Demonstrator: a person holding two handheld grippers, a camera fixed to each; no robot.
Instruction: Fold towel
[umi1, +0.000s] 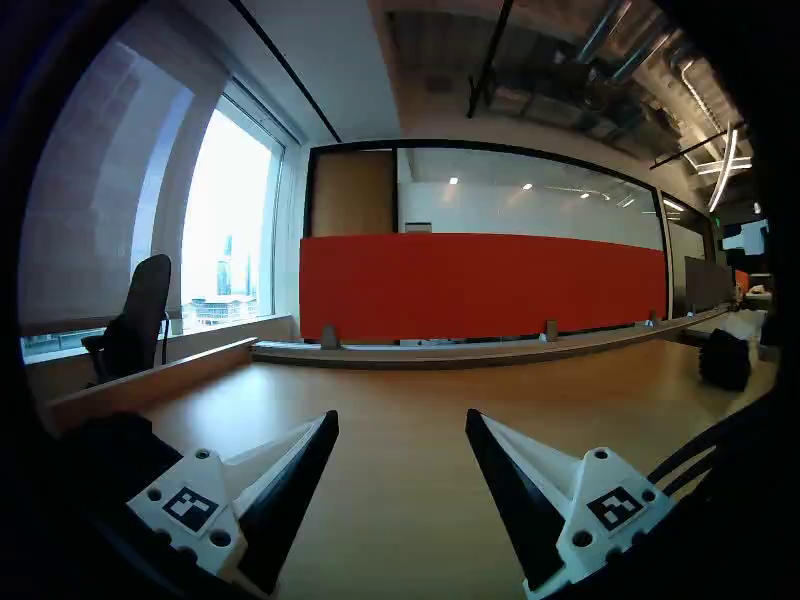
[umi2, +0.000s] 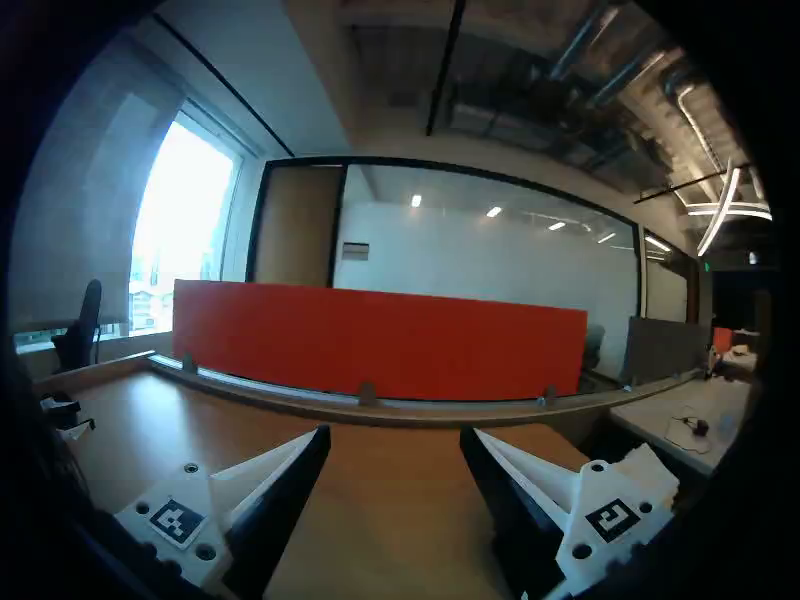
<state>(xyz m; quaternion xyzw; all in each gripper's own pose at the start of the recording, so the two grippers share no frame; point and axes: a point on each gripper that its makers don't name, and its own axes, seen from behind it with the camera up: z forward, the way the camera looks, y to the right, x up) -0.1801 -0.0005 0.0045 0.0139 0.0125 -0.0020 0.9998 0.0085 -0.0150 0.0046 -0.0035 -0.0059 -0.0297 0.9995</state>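
Left claw (umi1: 400, 414) spread wide, gripping nothing, low over the wooden desk (umi1: 400, 480). Right claw (umi2: 394, 432) likewise wide apart, nothing between its fingers, above the desk. Beyond both, a red partition (umi1: 480, 285) along the desk's far edge; office chair (umi1: 135, 330) by the window. Pale lump (umi1: 745, 322) behind a dark object (umi1: 724, 362) at the desk's far right: towel or not, cannot tell.

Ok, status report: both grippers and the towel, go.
Left gripper open, right gripper open, both empty. Towel not yet gripped. Wooden desk ahead, red divider beyond; dark object on desk, far right of left gripper view.
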